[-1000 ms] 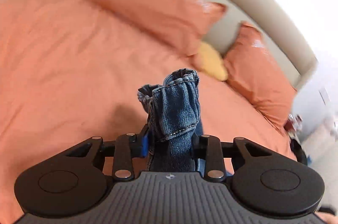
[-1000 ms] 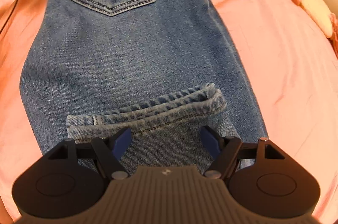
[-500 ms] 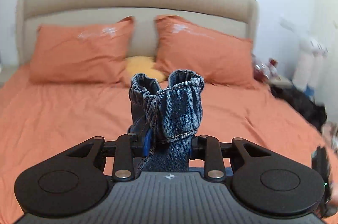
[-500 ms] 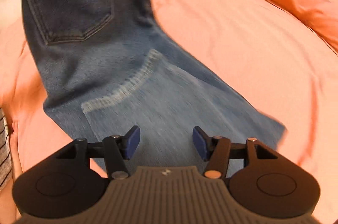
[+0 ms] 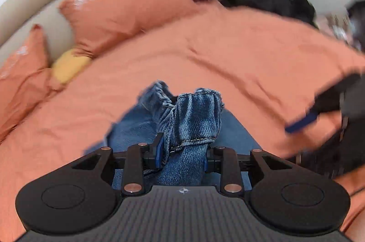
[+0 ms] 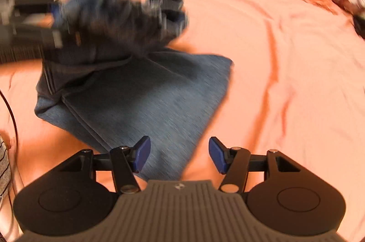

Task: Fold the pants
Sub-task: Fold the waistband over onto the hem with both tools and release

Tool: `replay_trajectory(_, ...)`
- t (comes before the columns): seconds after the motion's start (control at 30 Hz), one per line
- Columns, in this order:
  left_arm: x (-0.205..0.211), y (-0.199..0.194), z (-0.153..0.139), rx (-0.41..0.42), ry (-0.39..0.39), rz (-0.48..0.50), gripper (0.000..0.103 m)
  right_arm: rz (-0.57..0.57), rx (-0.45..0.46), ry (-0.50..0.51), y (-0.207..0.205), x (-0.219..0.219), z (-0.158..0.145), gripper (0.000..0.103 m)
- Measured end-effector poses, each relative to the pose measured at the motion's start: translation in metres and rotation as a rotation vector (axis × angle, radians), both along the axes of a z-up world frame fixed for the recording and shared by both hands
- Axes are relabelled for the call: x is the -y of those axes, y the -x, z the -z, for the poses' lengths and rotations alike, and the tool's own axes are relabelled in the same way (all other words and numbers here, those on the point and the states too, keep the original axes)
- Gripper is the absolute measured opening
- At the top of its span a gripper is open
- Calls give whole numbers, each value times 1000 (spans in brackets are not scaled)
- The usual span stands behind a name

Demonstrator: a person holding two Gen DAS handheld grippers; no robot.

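Carrying the bunched hems, your left tongs (image 5: 183, 150) stay clamped on the jeans (image 5: 194, 118), and that bundle has swung across to about ten o'clock in the right wrist view, hanging over the part of the jeans that lies flat on the bed (image 6: 285, 48). Your right tongs (image 6: 179, 154) narrowed a moment ago yet stand apart and empty, lifted off the denim they were pressing a second ago. That reads as the fold in progress: the hems have yet to be laid down.
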State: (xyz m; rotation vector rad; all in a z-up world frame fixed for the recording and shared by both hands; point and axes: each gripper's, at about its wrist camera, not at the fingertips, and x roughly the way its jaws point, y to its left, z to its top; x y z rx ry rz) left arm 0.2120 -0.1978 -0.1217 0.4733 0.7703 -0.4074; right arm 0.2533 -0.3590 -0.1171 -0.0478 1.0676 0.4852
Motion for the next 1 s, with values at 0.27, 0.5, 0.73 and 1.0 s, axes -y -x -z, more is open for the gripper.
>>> replay_trajectory(0.27,7,6,39,-148,-45,114,49,16,-59,-12,5,11,17,55)
replay_trajectory(0.5,-18,-5,20,-314,198,142,85,9,-45,-5,4,1,5,56)
replay_trajectory(0.73,-69,1,6,-265,161,117,82,-20,-35,-35,8,-20,-30,56)
replay_trajectory(1.0,-140,8,18,-211,2,54,82,73,-67,-100,-24,-58,-36,54)
